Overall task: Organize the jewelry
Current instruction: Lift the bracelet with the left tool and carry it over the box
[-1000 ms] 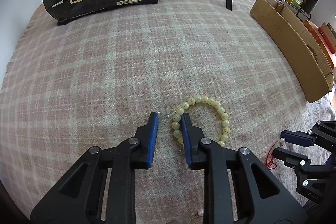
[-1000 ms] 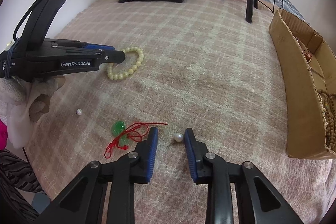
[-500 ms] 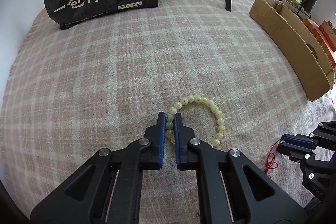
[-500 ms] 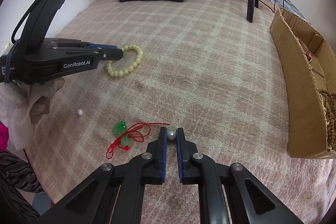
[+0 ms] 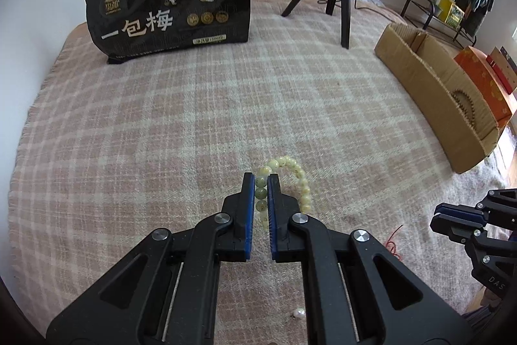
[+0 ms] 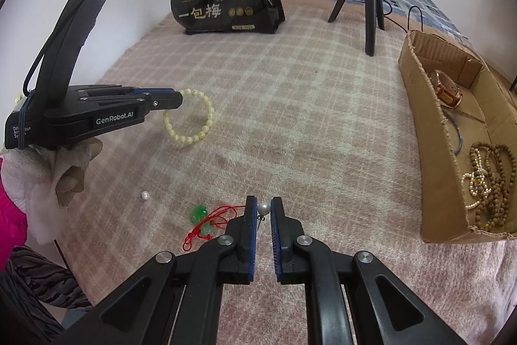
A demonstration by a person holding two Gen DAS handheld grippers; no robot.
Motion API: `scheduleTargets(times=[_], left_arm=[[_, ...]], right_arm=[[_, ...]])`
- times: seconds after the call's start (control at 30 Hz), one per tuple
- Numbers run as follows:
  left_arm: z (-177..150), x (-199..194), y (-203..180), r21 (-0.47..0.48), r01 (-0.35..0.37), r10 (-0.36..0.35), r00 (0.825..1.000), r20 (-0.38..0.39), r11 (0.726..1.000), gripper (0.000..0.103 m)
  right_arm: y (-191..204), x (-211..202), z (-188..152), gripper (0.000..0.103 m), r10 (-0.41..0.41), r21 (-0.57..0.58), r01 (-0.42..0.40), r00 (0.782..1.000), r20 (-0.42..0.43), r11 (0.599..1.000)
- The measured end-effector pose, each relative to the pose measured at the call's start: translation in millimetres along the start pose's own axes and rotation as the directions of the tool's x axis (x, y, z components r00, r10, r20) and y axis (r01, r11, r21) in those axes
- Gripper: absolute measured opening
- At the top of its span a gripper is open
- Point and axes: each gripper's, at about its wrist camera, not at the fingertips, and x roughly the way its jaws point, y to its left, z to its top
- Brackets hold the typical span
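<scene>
My left gripper [image 5: 261, 180] is clamped on the pale yellow bead bracelet [image 5: 292, 180], several beads pinched between its blue pads while the rest of the loop curves out to the right of the tips. My right gripper [image 6: 264, 205] is clenched on a single pearl earring [image 6: 263, 209], held right at the fingertips with its thin post hanging below. Both tools point steeply down at the checked blanket [image 5: 181, 118]. The right view shows what the left does not: my gloved left hand [image 6: 61, 164] under its gripper, the bracelet hanging as an open loop from the tips, a loose pearl [image 6: 145, 195], a green charm on red cord [image 6: 206, 220] just left of my right fingers, and beads lying inside the cardboard box [image 6: 433, 151].
</scene>
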Motion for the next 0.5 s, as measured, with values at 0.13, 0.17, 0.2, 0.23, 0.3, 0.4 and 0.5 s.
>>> scheduleTargets(times=[0.13,0.17,0.2,0.23,0.3,0.4,0.5], left_arm=[[6.4,-13.2,-1.5,-0.006,0.005,-0.005,0.999,0.033,1.0,0.005],[7.7,-15.8,-2.1,-0.007,0.005,-0.005,0.999,0.04,1.0,0.005],[9.2,-19.3,-2.8,-0.007,0.006,-0.006,0.999,0.049,1.0,0.005],[11.4,-22.7,-3.5,-0.009,0.008,-0.007,0.998,0.059,1.0,0.005],[14.6,-27.4,-4.4,-0.012,0.01,-0.009,0.997,0.073,1.0,0.005],[20.2,-34.4,-5.0,-0.022,0.016,-0.014,0.996,0.092,1.0,0.005],[24.9,-41.5,-8.1,-0.019,0.021,-0.018,0.994,0.111,1.0,0.005]], right_arm=[[-2.5,-11.3,1.1,0.006,0.002,0.008,-0.003,1.0,0.025,1.0],[-3.1,-14.0,1.3,0.006,0.002,0.01,-0.002,1.0,0.031,1.0],[-4.1,-17.6,0.7,0.006,0.001,0.012,-0.002,0.999,0.038,1.0],[-5.0,-20.2,1.7,0.006,0.002,0.013,-0.003,0.999,0.044,1.0],[-6.6,-25.0,3.5,0.006,-0.002,0.015,0.001,0.998,0.057,1.0],[-8.7,-31.1,6.6,0.006,-0.005,0.021,0.003,0.997,0.075,1.0],[-11.4,-38.2,8.8,0.006,-0.009,0.028,0.006,0.996,0.092,1.0]])
